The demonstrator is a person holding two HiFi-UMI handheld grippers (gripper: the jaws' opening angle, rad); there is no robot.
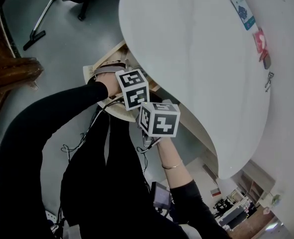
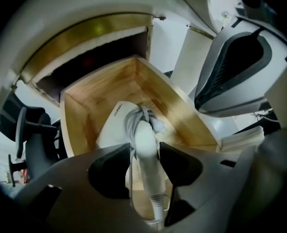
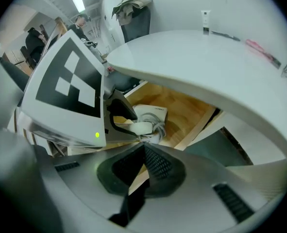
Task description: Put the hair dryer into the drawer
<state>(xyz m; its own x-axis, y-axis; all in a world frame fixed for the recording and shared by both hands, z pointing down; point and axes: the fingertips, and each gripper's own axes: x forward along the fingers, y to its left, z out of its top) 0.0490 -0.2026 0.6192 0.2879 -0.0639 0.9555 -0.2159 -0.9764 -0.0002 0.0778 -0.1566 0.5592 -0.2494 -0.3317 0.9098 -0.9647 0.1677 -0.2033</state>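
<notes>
Nothing here can be read. A short line of dark print stands on the white body of the hair dryer (image 2: 144, 142), just beyond the left claw (image 2: 144, 158), too small to make out. The teal label card (image 1: 243, 11) on the worktop (image 1: 196, 59), well apart from that claw, is just as illegible.

The drawer (image 2: 182, 115) is made of grained, faintly glossy wood, the dryer (image 2: 145, 140) of smooth white plastic, the tabletop (image 1: 196, 59) finished matt.
</notes>
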